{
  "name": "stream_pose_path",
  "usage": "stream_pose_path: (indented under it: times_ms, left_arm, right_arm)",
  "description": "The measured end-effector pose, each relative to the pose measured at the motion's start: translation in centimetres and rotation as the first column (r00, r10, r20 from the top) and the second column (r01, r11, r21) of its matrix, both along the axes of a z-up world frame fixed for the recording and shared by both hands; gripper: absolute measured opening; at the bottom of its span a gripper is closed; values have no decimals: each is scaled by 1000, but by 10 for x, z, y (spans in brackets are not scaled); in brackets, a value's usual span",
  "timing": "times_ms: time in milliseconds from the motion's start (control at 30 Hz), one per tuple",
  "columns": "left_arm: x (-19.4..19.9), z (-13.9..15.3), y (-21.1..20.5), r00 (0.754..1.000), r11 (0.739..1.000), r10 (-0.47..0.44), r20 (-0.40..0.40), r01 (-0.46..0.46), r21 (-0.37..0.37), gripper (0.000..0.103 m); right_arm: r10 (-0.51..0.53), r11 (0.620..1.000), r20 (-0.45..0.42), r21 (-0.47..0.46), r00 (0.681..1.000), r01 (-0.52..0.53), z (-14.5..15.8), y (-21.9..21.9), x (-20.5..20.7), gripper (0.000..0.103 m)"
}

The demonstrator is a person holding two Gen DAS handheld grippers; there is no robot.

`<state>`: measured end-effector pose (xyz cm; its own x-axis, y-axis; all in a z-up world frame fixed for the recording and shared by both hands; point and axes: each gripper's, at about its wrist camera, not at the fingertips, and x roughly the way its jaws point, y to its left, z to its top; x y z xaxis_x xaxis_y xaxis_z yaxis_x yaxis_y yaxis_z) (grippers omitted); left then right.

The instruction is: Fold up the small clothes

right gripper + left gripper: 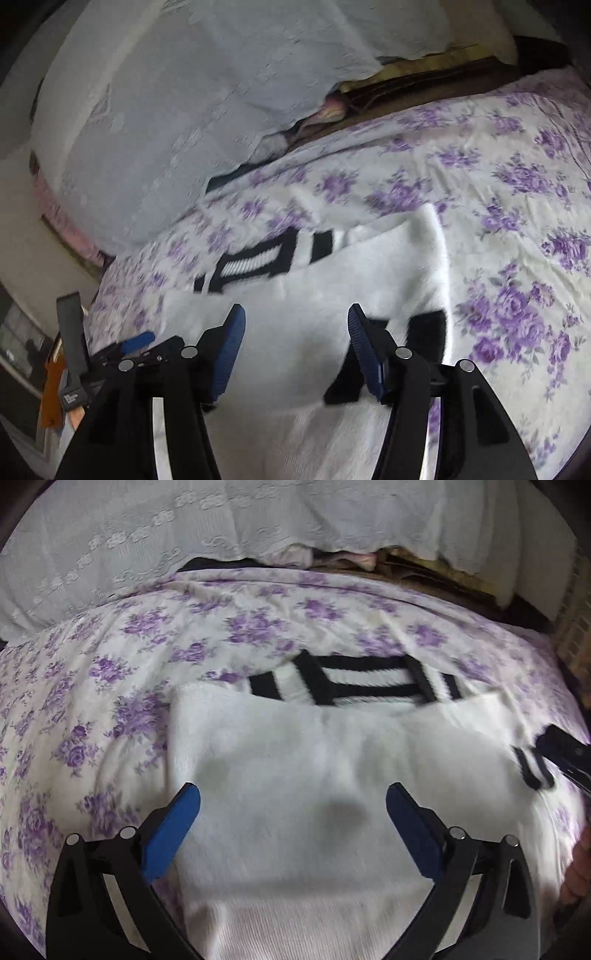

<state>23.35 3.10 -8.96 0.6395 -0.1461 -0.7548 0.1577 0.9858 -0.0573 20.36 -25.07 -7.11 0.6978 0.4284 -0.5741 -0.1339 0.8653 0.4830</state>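
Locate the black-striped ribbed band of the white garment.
In the left wrist view the black-striped band lies at the white garment's far edge, upper centre, on the purple-flowered bedsheet.

Not much to read here, honestly. The only lettering I can spot is a tiny white print on the black strap end (72, 398) hanging at the far left of the right wrist view, just left of the right gripper (295, 325), and it's too small and blurry to make out. Nothing else carries text.
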Motion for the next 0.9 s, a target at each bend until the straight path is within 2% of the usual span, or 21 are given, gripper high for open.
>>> stream_pose_path:
  times_ms: [100, 133, 200, 300, 433, 533, 600, 667, 767, 900]
  left_arm:
    - [-6, -21, -4, 999, 998, -19, -30, 21, 66, 99]
    - [-7, -20, -4, 1000, 997, -17, -18, 18, 72, 99]
    - [-12, -14, -4, 1000, 997, 6, -25, -4, 81, 98]
    - [-44, -11, 7, 1000, 998, 10, -17, -9, 58, 98]
    - [-80, -25, 37, 996, 999, 32, -89, -35, -27, 98]
    - [-100, -23, 55, 993, 993, 65, -94, -73, -87, 98]
    - [-112, -26, 60, 992, 991, 68, -108, -79, -108, 98]
    - [-125, -28, 62, 992, 992, 65, -111, -76, -104, 98]
    - [-144, -29, 61, 993, 993, 44, -111, -56, -107, 98]
    - [-161, -31, 67, 993, 988, 13, -119, -31, -152, 98]
  right_arm:
    - [38, 998, -82, -56, 996, -43, -29, 8, 1, 60]
    - [36, 998, -50, -57, 998, -39, -28, 8, -3, 59]
    - [18, 999, -61, -42, 998, -20, -20, 5, -7, 59]
    - [1, 999, -7, -33, 1000, -1, -10, -2, -34, 64]
    - [-38, 999, -50, 12, 998, 38, -24, -24, -68, 64]
    - [-66, 997, -56, 35, 996, 68, -28, -37, -88, 65]
    - [-92, 995, -53, 24, 994, 94, -31, -43, -100, 70]
    - [-101, 993, -73, 56, 992, 105, -38, -51, -111, 70]
    - [-78, 990, -97, 106, 992, 88, -46, -58, -126, 70]
    - [-28, 993, -94, 112, 995, 39, -48, -55, -146, 70]
